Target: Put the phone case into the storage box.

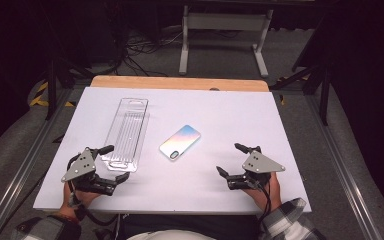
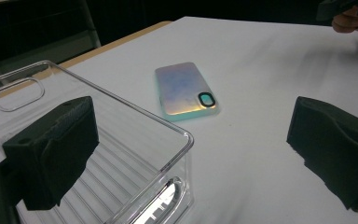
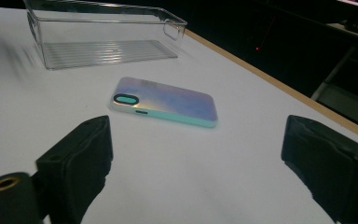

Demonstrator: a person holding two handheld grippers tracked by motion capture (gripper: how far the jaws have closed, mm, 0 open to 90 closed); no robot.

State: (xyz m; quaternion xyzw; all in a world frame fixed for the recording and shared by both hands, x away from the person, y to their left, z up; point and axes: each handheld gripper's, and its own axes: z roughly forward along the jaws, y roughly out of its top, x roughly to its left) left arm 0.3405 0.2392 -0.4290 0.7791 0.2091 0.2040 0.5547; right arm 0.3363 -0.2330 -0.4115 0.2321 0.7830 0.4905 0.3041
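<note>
High view
Table surface: white sheet (image 1: 220,190) over a wooden top, its far edge showing.
Clear tray: long transparent bin (image 1: 126,133), left of centre, lying lengthwise away from the person, nothing in it.
Phone case: iridescent, camera cut-out toward the person (image 1: 180,142), flat on the sheet, just right of the tray, apart from it.
Left gripper: (image 1: 115,163) at the near left, jaws spread wide, holding nothing; its upper jaw sits at the tray's near end, whether touching cannot be told.
Right gripper: (image 1: 230,160) at the near right, jaws spread wide, holding nothing, well apart from the phone case.

Left gripper view
Own jaws: spread, nothing between them.
Clear tray: near corner (image 2: 135,154) under the left jaw, ribbed floor visible.
Phone case: (image 2: 184,89) beyond the jaws, mint edge, black-ringed cut-out on its near right side.
Other hand: fingers (image 2: 354,21) at the top right corner.

Right gripper view
Own jaws: spread, nothing between them.
Phone case: (image 3: 165,101) ahead between the jaws, apart from both.
Clear tray: (image 3: 102,35) farther off, upper left.
</note>
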